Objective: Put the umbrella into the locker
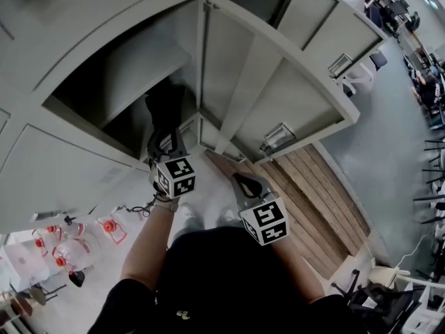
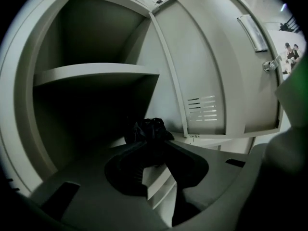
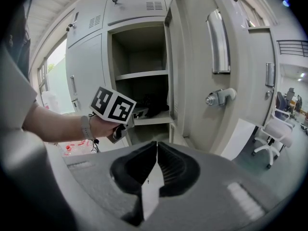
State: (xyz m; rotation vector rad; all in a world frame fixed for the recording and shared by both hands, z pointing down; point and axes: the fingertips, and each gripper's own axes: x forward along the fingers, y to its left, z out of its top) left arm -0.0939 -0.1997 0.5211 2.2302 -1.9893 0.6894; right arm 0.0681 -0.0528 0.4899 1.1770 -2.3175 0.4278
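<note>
The black folded umbrella (image 2: 148,129) sticks out from between the jaws of my left gripper (image 2: 151,146), which is shut on it. In the head view the left gripper (image 1: 165,145) holds the umbrella (image 1: 163,106) inside the open grey locker compartment (image 1: 125,82), below its inner shelf (image 2: 96,73). From the right gripper view the umbrella (image 3: 154,104) lies over the compartment floor, with the left gripper (image 3: 139,112) at the opening. My right gripper (image 3: 156,144) is shut with nothing in it. It hangs back outside the locker (image 1: 242,181), to the right of the left one.
The locker's open door (image 2: 216,81) stands to the right of the compartment, its latch (image 3: 219,97) near my right gripper. More open doors (image 1: 299,110) are further right. Wooden planks (image 1: 313,200) lie on the floor, bottles with red caps (image 1: 62,245) at lower left, a white chair (image 3: 274,134) at right.
</note>
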